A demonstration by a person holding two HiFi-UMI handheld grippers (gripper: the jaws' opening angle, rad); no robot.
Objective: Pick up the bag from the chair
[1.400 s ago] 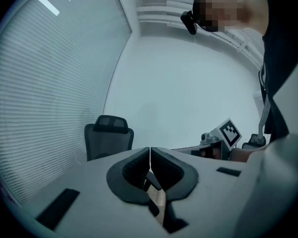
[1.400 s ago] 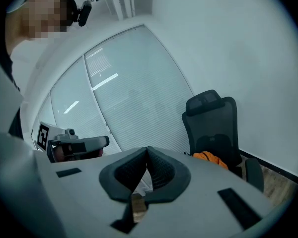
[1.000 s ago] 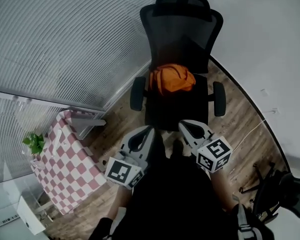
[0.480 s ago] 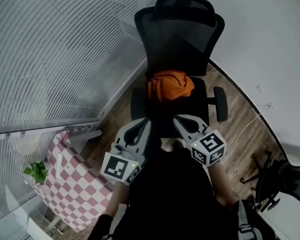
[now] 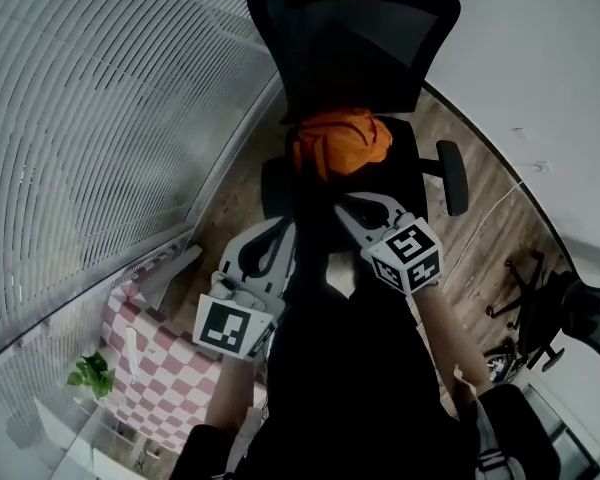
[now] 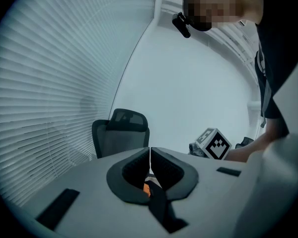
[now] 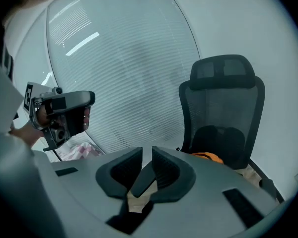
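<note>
Overhead, the crumpled orange bag [image 5: 340, 140] sits on the black mesh chair [image 5: 355, 38], its headrest cut off. In its own view the left gripper [image 6: 150, 155] has fingers together — an orange sliver beneath. The right gripper [image 7: 147, 157], in its view, has fingers just opening, slightly apart, nothing between.

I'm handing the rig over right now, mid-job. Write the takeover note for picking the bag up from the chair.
Left gripper: jaws shut, empty, at the chair's front.
Right gripper: jaws partly apart, just been opening, nothing between them; closer to the bag, not touching it.
Orange bag: lies on the seat of the black chair, against the backrest.
Done: both grippers brought up to the chair.
Left: reach the bag, close on it, lift it off.
</note>
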